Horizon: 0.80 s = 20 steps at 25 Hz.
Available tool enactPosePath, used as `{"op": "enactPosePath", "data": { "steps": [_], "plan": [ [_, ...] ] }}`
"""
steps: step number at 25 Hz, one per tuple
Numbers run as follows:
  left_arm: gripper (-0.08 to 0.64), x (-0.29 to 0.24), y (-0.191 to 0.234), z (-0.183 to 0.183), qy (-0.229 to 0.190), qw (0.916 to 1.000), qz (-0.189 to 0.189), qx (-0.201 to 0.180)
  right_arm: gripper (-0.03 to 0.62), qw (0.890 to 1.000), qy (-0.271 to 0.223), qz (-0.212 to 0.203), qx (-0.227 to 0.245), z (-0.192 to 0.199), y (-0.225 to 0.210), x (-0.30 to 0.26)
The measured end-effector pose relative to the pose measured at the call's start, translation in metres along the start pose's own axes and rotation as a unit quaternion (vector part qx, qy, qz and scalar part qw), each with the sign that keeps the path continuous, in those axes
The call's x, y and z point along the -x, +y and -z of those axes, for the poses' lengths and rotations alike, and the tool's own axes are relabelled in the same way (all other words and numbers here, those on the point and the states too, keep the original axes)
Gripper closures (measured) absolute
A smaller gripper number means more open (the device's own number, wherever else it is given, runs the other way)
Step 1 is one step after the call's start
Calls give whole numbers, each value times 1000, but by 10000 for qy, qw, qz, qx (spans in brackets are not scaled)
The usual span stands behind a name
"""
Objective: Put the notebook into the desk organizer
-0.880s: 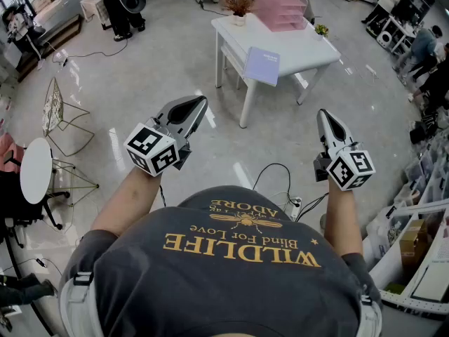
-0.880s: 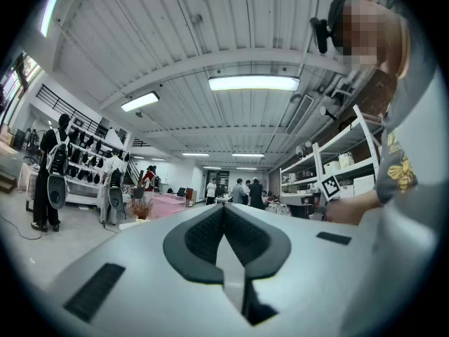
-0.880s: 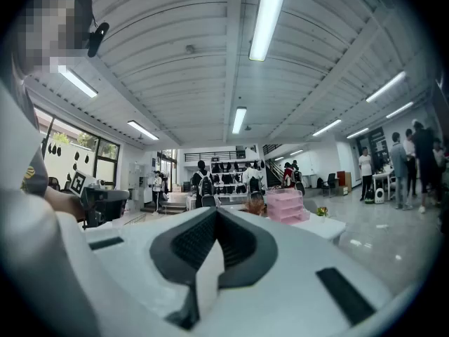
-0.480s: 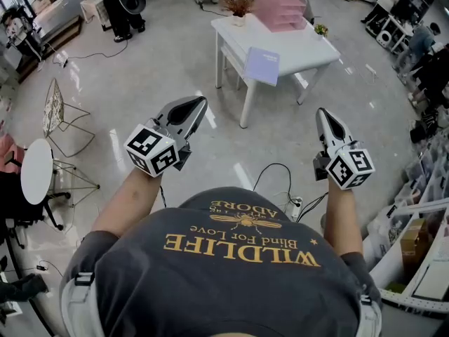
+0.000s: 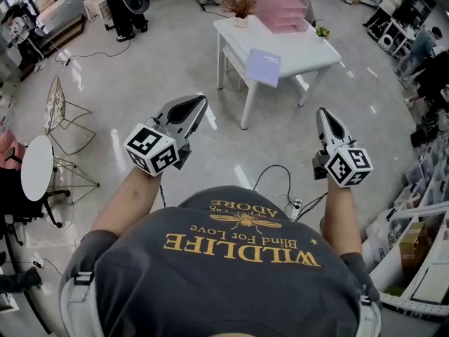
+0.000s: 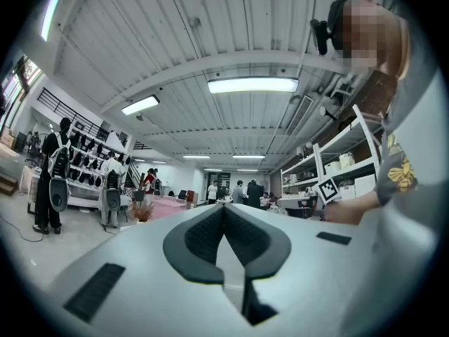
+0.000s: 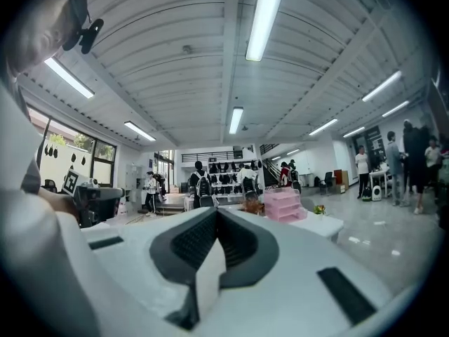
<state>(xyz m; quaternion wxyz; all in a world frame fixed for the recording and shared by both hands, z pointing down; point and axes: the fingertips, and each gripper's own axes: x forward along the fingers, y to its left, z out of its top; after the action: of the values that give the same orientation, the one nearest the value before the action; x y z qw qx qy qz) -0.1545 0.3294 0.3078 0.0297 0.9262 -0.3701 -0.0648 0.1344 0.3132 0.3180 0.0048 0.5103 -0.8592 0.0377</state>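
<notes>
Notebook (image 5: 262,67) on white table (image 5: 303,48) — organizer (image 5: 280,9) behind; plant (image 5: 239,7) beside

1. Ahead of me, a white tabletop (image 5: 309,51) carries a dried plant (image 5: 239,5) at its far left corner and a small green plant (image 5: 322,30) at its right edge
2. On my left, a round side table (image 5: 36,168) stands near a wire chair (image 5: 52,111)
3. A black cable (image 5: 272,165) loops over the floor (image 5: 161,55)

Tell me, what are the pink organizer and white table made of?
The pink organizer looks like glossy, slightly translucent plastic, in stacked trays. The white table seems painted wood or laminate, smooth and matte; which one, I can't tell.
</notes>
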Motion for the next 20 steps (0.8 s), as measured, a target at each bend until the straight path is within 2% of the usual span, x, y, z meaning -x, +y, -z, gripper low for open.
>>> {"op": "enactPosePath", "data": {
  "steps": [1, 2, 3, 4, 6, 9, 20],
  "plan": [
    [560, -1, -2, -1, -4, 10000, -3, -10, 592, 10000, -20, -52, -37, -1, -1, 1],
    [560, -2, -4, -1, -4, 10000, -6, -21, 515, 9999, -33, -128, -66, -2, -2, 1],
    [560, -3, -6, -1, -1, 10000, -11, -35, 398, 9998, -40, -193, -84, -2, -2, 2],
    [560, -5, -9, -1, 5, 10000, -18, -49, 329, 9997, -49, -227, -91, -3, -5, 2],
    [560, -9, -16, -1, 21, 10000, -40, -74, 267, 9997, -70, -221, -94, -6, -12, 5],
    [560, -17, -29, -2, 51, 9999, -87, -123, 241, 9996, -92, -222, -125, -8, -26, 13],
    [560, -62, -92, 9, 83, 9993, -352, -120, 241, 9985, -46, -501, -197, -4, -90, 48]
  ]
}}
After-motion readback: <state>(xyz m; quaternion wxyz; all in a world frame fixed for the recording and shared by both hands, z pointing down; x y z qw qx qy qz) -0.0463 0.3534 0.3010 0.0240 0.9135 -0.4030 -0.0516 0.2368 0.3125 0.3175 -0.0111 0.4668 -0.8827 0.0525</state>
